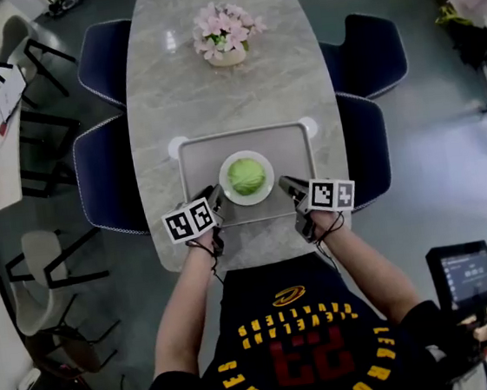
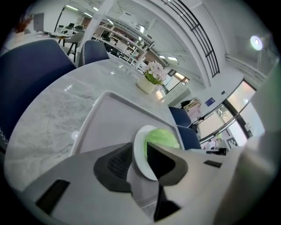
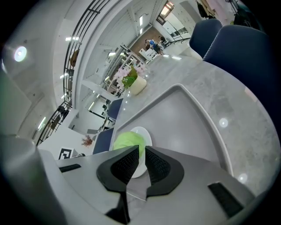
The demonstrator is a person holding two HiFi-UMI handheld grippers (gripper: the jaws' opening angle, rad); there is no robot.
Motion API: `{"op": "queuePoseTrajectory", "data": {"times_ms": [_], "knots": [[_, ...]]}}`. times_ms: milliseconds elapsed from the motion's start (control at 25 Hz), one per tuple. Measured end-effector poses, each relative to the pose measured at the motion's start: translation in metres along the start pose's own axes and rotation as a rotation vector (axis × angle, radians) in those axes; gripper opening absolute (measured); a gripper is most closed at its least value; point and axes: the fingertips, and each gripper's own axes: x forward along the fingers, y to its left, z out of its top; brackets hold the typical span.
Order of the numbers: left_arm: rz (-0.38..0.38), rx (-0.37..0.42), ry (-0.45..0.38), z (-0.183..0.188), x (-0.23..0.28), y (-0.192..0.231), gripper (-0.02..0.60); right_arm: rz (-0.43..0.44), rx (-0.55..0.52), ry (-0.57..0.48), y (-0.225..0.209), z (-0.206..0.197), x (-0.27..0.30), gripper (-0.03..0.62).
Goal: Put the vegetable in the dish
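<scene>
A green cabbage (image 1: 246,175) lies in a round white dish (image 1: 228,191) in the middle of a grey tray (image 1: 197,156). In the head view my left gripper (image 1: 217,199) is just off the dish's near left edge. Its jaws stand a little apart, and the dish's rim (image 2: 139,154) and the cabbage (image 2: 163,137) show through the gap. I see nothing held between them. My right gripper (image 1: 285,183) is off the dish's near right edge. In its own view my right gripper (image 3: 141,151) has its jaws almost together, with the cabbage (image 3: 127,140) and dish (image 3: 147,136) just beyond.
The tray lies near the front of a marble table (image 1: 231,86). A vase of pink flowers (image 1: 225,34) stands at the far end. Dark blue chairs (image 1: 106,175) line both long sides. A small screen (image 1: 464,271) is at my lower right.
</scene>
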Motion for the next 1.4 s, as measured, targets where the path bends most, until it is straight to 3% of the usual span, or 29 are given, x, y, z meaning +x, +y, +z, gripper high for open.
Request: {"op": "queuePoseTrajectory", "data": {"times_ms": [160, 280, 440, 560, 680, 800, 880, 1400], "knots": [[-0.139, -0.076, -0.06, -0.003, -0.018, -0.037, 0.094, 0.054, 0.013, -0.035, 0.019, 0.0, -0.013, 0.031], [-0.245, -0.098, -0.079, -0.007, -0.032, -0.068, 0.094, 0.144, 0.006, -0.071, 0.041, 0.005, -0.019, 0.031], [-0.299, -0.11, -0.11, -0.007, -0.045, -0.087, 0.092, 0.248, -0.063, -0.105, 0.069, 0.014, -0.026, 0.031], [-0.335, -0.115, -0.154, -0.008, -0.08, -0.105, 0.092, 0.304, -0.194, -0.144, 0.107, 0.003, -0.052, 0.031], [-0.37, -0.044, -0.194, -0.005, -0.109, -0.13, 0.081, 0.342, -0.353, -0.171, 0.141, -0.004, -0.077, 0.031], [-0.385, 0.032, -0.211, -0.008, -0.125, -0.148, 0.0, 0.399, -0.435, -0.179, 0.169, -0.01, -0.095, 0.029], [-0.396, 0.063, -0.22, -0.011, -0.131, -0.157, 0.0, 0.433, -0.479, -0.183, 0.182, -0.013, -0.104, 0.003], [-0.416, 0.24, -0.292, -0.013, -0.161, -0.197, 0.0, 0.439, -0.632, -0.261, 0.213, -0.024, -0.133, 0.003]]}}
